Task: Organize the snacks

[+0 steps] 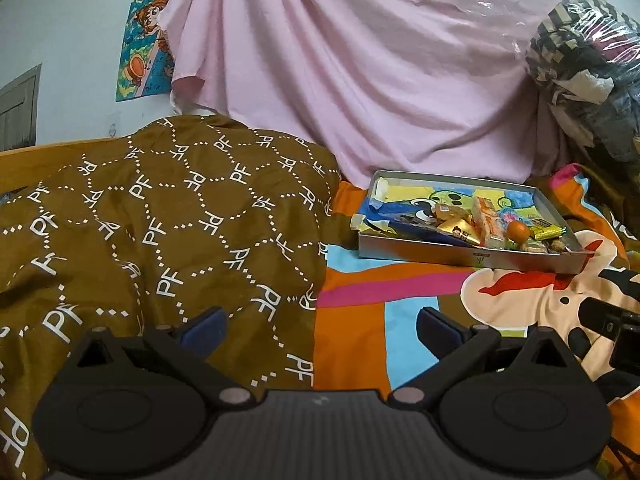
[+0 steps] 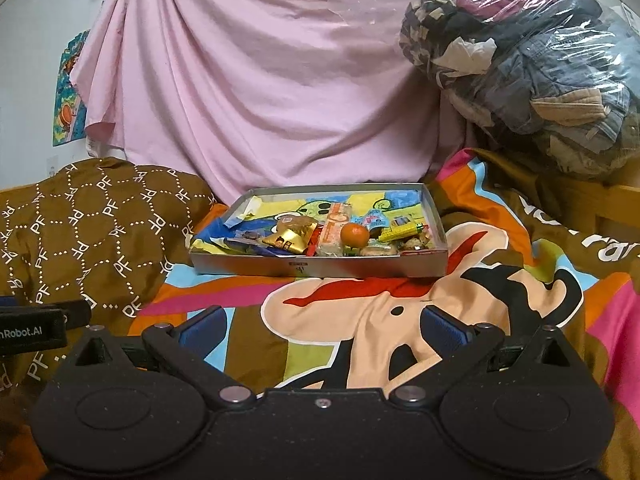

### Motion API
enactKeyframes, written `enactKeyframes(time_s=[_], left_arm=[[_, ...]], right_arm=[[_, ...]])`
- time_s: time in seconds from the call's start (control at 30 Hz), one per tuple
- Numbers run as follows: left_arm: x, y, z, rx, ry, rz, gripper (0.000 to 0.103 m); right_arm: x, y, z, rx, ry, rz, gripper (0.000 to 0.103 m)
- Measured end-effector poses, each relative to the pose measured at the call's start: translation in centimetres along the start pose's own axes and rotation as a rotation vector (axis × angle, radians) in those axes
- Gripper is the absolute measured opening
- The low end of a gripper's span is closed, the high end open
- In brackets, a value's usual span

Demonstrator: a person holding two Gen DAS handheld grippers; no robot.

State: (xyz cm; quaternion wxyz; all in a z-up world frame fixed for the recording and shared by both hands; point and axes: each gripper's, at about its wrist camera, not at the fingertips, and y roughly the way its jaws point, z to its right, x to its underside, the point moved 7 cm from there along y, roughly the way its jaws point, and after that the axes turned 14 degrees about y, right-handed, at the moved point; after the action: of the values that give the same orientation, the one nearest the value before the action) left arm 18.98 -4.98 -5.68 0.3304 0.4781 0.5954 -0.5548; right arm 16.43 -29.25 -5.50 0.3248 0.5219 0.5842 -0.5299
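Observation:
A shallow grey box lies on a colourful cartoon bedsheet. Several snacks are heaped along its near side: a small orange fruit, a gold packet, an orange-and-white wrapper, a yellow bar and a blue wrapper. My right gripper hangs open well short of the box, with nothing between its blue pads. My left gripper is open too, low and left of the box, over the edge of the brown cloth.
A brown quilt printed with white letters is bunched left of the box. A pink sheet hangs behind it. A clear plastic bag of clothes bulges at the back right. The other gripper's black body shows at the left edge.

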Motion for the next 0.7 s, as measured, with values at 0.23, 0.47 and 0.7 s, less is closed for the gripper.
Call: enactKeyframes(time_s=[0.23,0.47,0.7], left_arm=[[0.02,-0.01,0.00,0.003,0.001,0.001,0.103],[0.07,0.03,-0.04,0.004,-0.008,0.000,0.103],[0.21,0.00,0.26,0.004,-0.003,0.000,0.103]], right_arm=[[0.03,0.09,0.08,0.001,0.002,-0.007,0.102],[0.04,0.12,0.03,0.002,0.001,-0.007,0.102],[0.10,0.09,-0.07,-0.003,-0.007,-0.011,0.102]])
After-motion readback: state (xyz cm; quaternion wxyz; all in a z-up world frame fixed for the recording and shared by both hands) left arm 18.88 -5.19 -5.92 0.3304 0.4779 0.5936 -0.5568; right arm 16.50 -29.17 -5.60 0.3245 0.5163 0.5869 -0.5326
